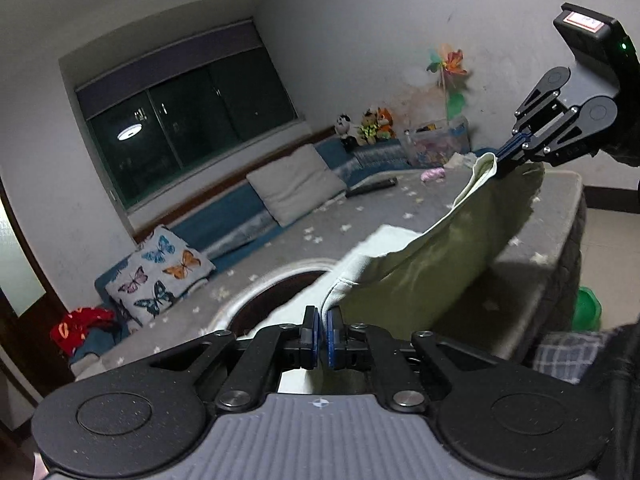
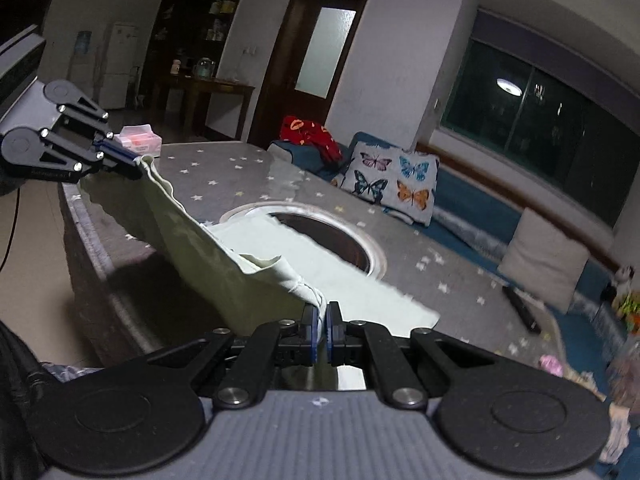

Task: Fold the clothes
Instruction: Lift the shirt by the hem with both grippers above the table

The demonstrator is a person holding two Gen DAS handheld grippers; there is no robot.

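Pale green cloth, that's the garment (image 1: 420,264), strung up between the two grippers and sagging in the middle above the grey star-print table (image 1: 360,216). Left gripper (image 1: 322,334) has its jaws pressed together on one edge of the fabric right at its tips; right gripper (image 2: 322,330) is pinching another corner the same way, a small bunched wad caught between the blue pads. Ahead of each gripper, the far part of the garment trails down onto the tabletop, partly draped across a round dark opening (image 2: 328,236) set in it. Here's the risk as I read it: both bites look shallow, just hem, so a sharp tug or uneven lift could pull a corner free. That trailing fabric could also slump into the opening and spoil a flat fold.
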